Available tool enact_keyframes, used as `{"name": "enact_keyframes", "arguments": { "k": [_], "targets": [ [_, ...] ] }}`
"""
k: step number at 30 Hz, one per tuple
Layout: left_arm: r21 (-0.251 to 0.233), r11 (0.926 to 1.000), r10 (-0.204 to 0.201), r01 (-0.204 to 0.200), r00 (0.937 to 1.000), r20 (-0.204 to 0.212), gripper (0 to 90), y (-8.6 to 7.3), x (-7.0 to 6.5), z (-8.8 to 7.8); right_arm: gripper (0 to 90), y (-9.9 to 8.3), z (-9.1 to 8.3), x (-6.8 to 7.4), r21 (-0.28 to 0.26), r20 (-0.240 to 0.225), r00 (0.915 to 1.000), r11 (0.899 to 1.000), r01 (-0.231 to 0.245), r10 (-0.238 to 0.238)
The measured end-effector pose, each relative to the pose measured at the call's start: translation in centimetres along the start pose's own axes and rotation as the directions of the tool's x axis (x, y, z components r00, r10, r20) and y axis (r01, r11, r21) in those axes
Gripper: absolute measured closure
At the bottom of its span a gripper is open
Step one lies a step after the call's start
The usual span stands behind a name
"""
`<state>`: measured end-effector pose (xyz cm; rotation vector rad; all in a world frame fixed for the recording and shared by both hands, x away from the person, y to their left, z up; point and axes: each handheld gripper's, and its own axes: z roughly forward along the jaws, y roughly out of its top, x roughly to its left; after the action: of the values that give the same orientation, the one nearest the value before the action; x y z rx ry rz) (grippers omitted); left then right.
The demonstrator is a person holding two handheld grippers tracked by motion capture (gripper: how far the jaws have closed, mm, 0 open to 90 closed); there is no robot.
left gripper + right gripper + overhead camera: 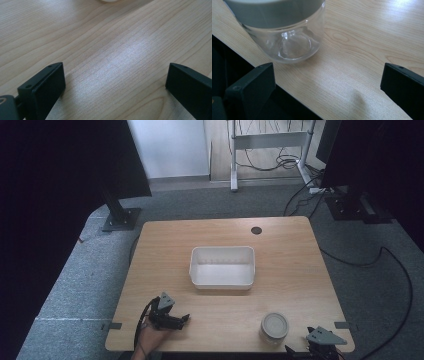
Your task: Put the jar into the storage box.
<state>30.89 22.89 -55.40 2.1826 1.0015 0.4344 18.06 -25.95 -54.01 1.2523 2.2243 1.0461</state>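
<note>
Now you are bringing your right gripper (306,351), jaws spread wide and empty, toward the glass jar (287,37), likely rigid, slick and breakable, so be aiming for its body just under the grey lid (274,11).

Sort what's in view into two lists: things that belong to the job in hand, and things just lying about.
In the job:
- glass jar with grey lid, nearest the right gripper
- right gripper, jaws open
- left gripper, jaws open over bare wood

Lying about, as far as I can judge:
- white tub, mid-table
- table
- floor cables
</note>
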Motion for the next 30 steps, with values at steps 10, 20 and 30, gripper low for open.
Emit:
{"name": "enact_keyframes", "arguments": {
  "k": [10, 20, 30],
  "targets": [
    [0.0, 1.0, 0.0, 0.0, 1.0, 0.0, 2.2, 0.0, 0.0, 0.0, 0.0, 0.9, -0.1, 0.7, -0.018, -0.016, 0.9996, 1.0, 0.024, -0.024],
    [0.0, 1.0, 0.0, 0.0, 1.0, 0.0, 2.2, 0.0, 0.0, 0.0, 0.0, 1.9, 0.3, 1.5, -0.04, -0.044, 0.9978, 0.998, 0.048, -0.05],
    [0.0, 1.0, 0.0, 0.0, 1.0, 0.0, 2.2, 0.0, 0.0, 0.0, 0.0, 2.6, 1.0, 1.9, -0.052, -0.071, 0.9954, 0.997, 0.06, -0.064]
  ]
}}
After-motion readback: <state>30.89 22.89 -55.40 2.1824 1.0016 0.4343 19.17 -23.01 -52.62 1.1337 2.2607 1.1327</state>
